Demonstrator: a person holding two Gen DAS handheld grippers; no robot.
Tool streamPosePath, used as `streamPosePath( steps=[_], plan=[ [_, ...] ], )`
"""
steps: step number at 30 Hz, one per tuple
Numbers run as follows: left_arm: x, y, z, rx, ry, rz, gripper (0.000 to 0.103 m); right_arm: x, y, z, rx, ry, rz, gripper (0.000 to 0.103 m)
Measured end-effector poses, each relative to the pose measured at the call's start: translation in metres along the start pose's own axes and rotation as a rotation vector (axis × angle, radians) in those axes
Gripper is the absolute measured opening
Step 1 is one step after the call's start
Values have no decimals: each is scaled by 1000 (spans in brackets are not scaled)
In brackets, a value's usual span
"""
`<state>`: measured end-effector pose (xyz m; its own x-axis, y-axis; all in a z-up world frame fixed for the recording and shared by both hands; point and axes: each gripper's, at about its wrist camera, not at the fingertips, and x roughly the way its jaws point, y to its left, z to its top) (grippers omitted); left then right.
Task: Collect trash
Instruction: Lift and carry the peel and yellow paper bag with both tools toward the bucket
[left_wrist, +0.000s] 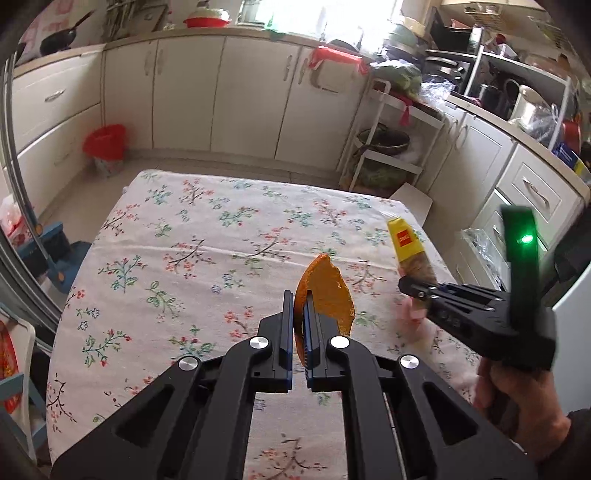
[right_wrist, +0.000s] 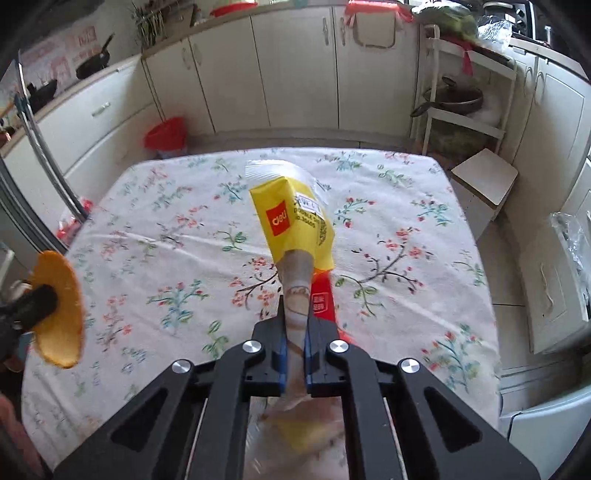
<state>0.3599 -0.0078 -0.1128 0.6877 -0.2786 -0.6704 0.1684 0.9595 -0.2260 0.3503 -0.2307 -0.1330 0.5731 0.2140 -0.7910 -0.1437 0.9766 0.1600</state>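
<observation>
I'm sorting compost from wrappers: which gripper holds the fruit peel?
The left gripper: it pinches the orange peel. The right gripper is shut on a yellow-labelled wrapper instead.

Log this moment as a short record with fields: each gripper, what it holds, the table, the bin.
left gripper: shut on orange peel, held above the table
right gripper: shut on yellow wrapper bundle, lifted off the cloth
table: floral cloth, no other trash visible on it
red-lined bin: on the floor beyond the table's far edge, by the cabinets
</observation>
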Motion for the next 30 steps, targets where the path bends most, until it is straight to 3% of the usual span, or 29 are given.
streamPosePath(
  steps=[11, 30],
  plan=[
    [-41, -70, -24, 133, -80, -24, 4, -103, -5, -26, -1, -112, 56, 6],
    [-79, -161, -74, 235, -94, -85, 4, -190, -86, -92, 95, -156, -43, 6]
  ],
)
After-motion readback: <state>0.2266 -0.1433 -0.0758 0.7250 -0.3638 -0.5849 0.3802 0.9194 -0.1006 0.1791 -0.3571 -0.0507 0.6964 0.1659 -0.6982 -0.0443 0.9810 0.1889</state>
